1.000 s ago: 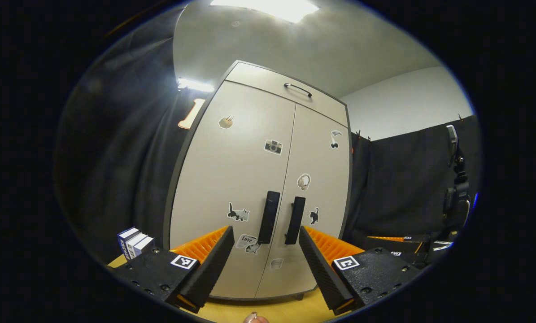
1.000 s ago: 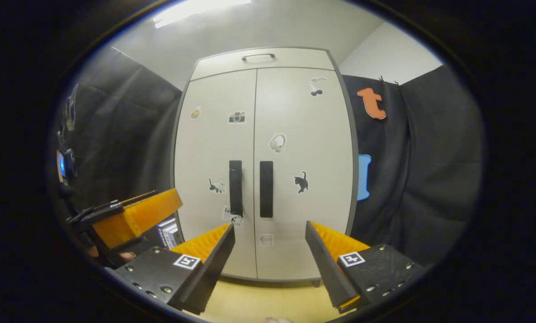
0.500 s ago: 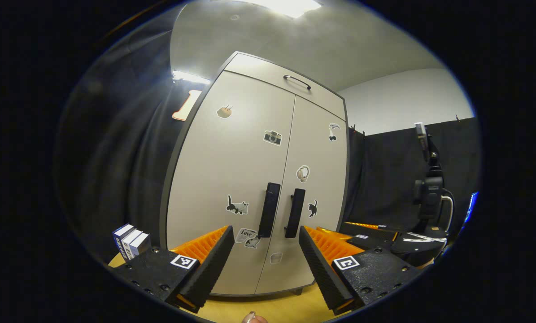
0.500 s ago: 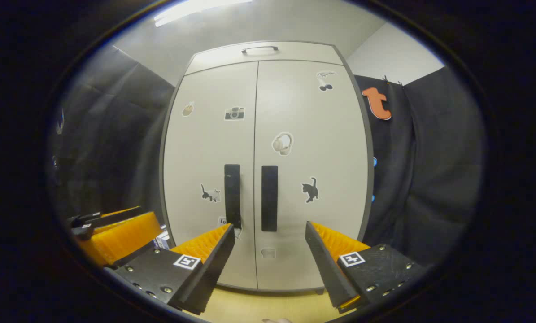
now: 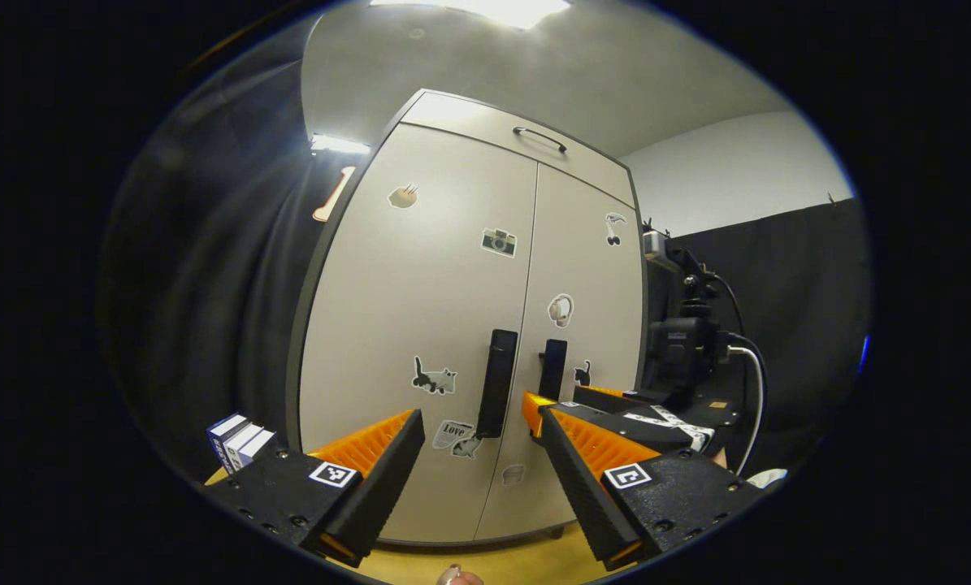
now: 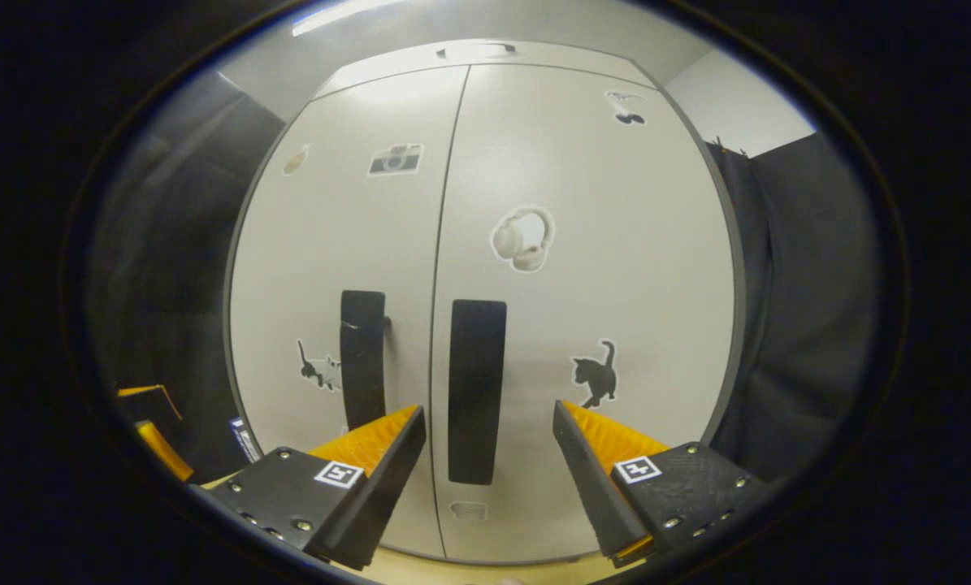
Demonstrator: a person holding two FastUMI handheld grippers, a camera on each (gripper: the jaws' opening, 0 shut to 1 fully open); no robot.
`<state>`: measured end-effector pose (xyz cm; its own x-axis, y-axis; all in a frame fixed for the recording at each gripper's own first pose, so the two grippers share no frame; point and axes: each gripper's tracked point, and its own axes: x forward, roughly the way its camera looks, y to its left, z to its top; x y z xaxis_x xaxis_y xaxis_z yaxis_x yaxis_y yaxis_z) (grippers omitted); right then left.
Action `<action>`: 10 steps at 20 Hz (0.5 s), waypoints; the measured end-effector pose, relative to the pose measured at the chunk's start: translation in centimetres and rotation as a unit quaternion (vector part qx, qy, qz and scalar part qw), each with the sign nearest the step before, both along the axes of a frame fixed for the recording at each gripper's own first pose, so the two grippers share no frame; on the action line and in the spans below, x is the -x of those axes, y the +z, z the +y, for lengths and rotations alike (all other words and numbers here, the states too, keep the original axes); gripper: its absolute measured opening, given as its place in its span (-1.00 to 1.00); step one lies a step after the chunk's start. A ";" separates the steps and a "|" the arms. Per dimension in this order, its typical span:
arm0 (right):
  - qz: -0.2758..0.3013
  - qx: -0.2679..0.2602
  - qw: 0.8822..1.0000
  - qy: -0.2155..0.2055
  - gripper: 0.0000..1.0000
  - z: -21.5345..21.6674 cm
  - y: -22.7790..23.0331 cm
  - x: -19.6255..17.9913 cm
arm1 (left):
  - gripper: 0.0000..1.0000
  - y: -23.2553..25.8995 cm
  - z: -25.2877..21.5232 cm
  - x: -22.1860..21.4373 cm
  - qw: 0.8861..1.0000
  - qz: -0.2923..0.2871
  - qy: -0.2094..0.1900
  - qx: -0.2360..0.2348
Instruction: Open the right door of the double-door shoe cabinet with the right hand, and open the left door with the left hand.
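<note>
Straight ahead of the right gripper (image 6: 489, 455), in the right gripper view, the right door's handle (image 6: 477, 390) stands upright, its long axis vertical, its lower end falling between the two spread fingers (image 6: 387, 455), which hold nothing. Fingers not yet touching it; judged close, a short forward reach away.

Left gripper (image 5: 477, 463) sits farther back, also spread and empty. In the left gripper view the left door's handle (image 5: 497, 394) lies ahead and slightly up, just right of the midline between the fingers. Right gripper (image 5: 615, 414) shows here too, ahead of the left one and near the right handle (image 5: 552, 370). So the right hand is the nearer; judged first to grasp.

Shoe cabinet (image 6: 485, 244): pale grey, both doors shut, seam vertical between two dark bar handles set just beside it. Stickers on the door faces (cats, camera, headphones). Stands on a yellow tabletop (image 5: 501, 565). Small boxes (image 5: 237, 439) at its left foot.
</note>
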<state>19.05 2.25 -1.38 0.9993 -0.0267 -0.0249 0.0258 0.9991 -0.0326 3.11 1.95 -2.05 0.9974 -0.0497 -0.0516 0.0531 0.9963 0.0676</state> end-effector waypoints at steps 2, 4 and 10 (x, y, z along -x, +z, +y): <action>0.004 0.001 1.000 -0.004 0.99 0.1 -0.3 -0.5 | 0.90 -0.4 0.4 -0.3 1.000 0.004 0.004 0.001; 0.000 0.006 1.000 -0.019 0.63 -0.3 -0.3 -0.8 | 0.90 -0.6 0.8 -0.4 1.000 0.007 0.007 0.007; 0.010 0.007 1.000 -0.011 0.02 0.7 -0.9 -0.9 | 0.91 -1.0 2.3 -0.3 1.000 0.016 0.017 0.010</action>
